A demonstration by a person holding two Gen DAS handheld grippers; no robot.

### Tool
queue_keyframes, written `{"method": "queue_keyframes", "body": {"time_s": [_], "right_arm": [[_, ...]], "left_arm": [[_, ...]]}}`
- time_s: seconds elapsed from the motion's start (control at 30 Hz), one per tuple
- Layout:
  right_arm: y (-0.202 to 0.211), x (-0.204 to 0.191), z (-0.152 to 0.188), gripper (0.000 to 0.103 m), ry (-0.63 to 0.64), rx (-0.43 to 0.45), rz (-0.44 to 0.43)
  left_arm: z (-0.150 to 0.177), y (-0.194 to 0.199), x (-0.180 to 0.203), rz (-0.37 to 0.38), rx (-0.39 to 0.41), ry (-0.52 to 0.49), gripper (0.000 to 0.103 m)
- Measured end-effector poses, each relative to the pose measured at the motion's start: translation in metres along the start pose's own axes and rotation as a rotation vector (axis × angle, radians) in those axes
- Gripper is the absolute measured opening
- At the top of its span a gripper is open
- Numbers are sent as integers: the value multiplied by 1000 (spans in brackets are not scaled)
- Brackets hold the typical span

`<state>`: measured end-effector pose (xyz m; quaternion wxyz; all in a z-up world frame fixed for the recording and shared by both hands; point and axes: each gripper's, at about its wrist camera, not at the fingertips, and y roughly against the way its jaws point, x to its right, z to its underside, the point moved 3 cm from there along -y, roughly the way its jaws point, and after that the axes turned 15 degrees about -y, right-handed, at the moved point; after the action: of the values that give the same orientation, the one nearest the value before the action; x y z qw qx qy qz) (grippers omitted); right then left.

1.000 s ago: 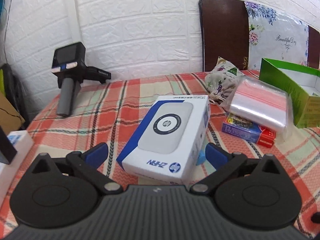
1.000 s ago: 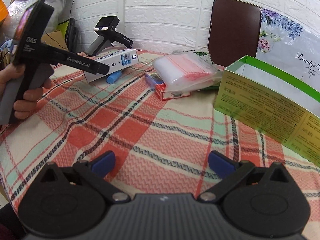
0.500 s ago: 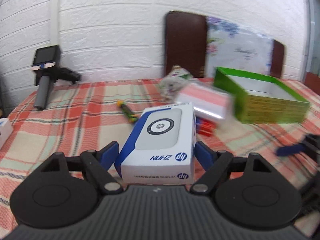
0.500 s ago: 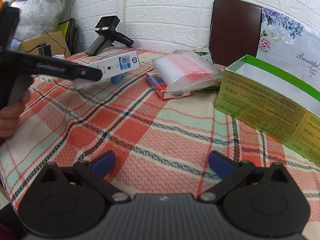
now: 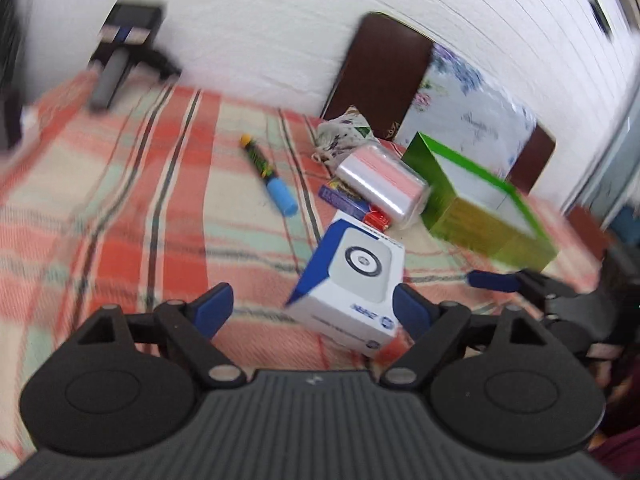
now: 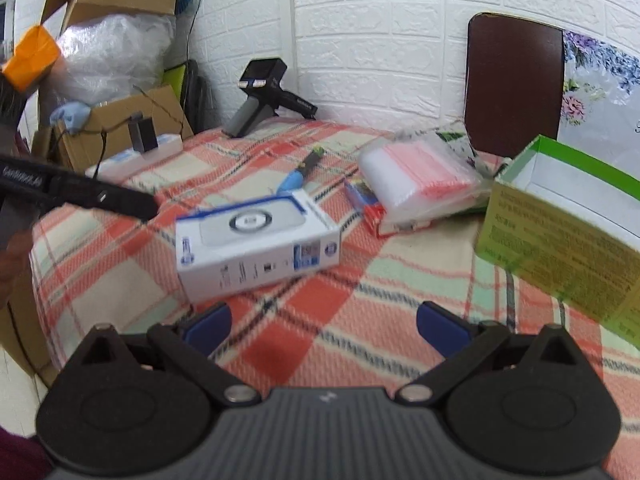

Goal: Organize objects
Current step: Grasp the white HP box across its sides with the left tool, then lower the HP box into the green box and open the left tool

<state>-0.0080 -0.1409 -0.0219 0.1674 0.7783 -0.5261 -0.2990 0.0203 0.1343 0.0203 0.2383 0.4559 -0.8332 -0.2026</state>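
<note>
A white and blue HP box (image 5: 352,280) lies tilted just ahead of my left gripper (image 5: 308,308). It touches the right fingertip, and a wide gap separates it from the left pad, so the jaws stand open and do not press on it. In the right wrist view the box (image 6: 256,240) rests askew on the plaid cloth, just past the left gripper's black finger (image 6: 100,198). My right gripper (image 6: 324,324) hovers open over the cloth with nothing between its pads. An open green box (image 6: 560,240) stands to the right.
A pack of zip bags (image 6: 420,184) lies on a blue and red card box (image 6: 366,204). A blue-capped marker (image 6: 296,176) lies behind the HP box. A spare gripper device (image 6: 260,96) stands by the wall. Cardboard boxes (image 6: 132,120) crowd the left, and a chair back (image 6: 512,80) rises behind.
My left gripper closed on the HP box, carried it right toward the green box and rolled. The box now sits loose, off the left pad. The right gripper hardly moved.
</note>
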Motion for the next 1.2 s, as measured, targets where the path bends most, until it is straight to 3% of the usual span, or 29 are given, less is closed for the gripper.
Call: {"method": "queue_keyframes", "body": {"time_s": [0.1, 0.17, 0.23, 0.27, 0.33, 0.4, 0.47, 0.57, 0.73, 0.97, 1.03, 1.13, 1.2], "right_arm": [[-14, 2, -21, 91, -53, -11, -64], [-29, 5, -34, 81, -127, -34, -110], [-46, 11, -45, 60, -214, -62, -136], [-55, 15, -48, 57, -253, -74, -137], [-71, 23, -50, 45, -329, -122, -152], [-70, 27, -45, 45, -404, -148, -184], [-59, 23, -37, 47, -399, -169, -204], [-36, 9, -18, 50, -354, -188, -265], [-21, -11, -11, 81, -156, -100, -153], [-48, -52, 10, 80, 191, -131, -32], [-56, -55, 14, 79, 210, -137, -20], [-52, -56, 11, 73, 206, -122, 0], [-43, -56, 9, 72, 235, -76, 30]], "left_arm": [[7, 0, -4, 99, 4, 169, 84], [8, -7, 2, 137, 6, 215, 84], [5, -19, 7, 130, -7, 226, 77], [4, -26, 9, 125, -19, 235, 74], [4, -41, 11, 130, -51, 252, 58], [7, -49, 11, 84, -91, 251, 53], [8, -49, 7, 37, -88, 237, 52], [7, -41, -12, 40, -58, 276, 52], [0, -27, -19, -2, -25, 245, 68], [10, -44, 0, -83, -93, 86, 69], [10, -44, 4, -49, -68, 100, 51], [3, -43, 12, -104, -56, 70, 51], [-5, -40, 19, -98, -38, 50, 50]]}}
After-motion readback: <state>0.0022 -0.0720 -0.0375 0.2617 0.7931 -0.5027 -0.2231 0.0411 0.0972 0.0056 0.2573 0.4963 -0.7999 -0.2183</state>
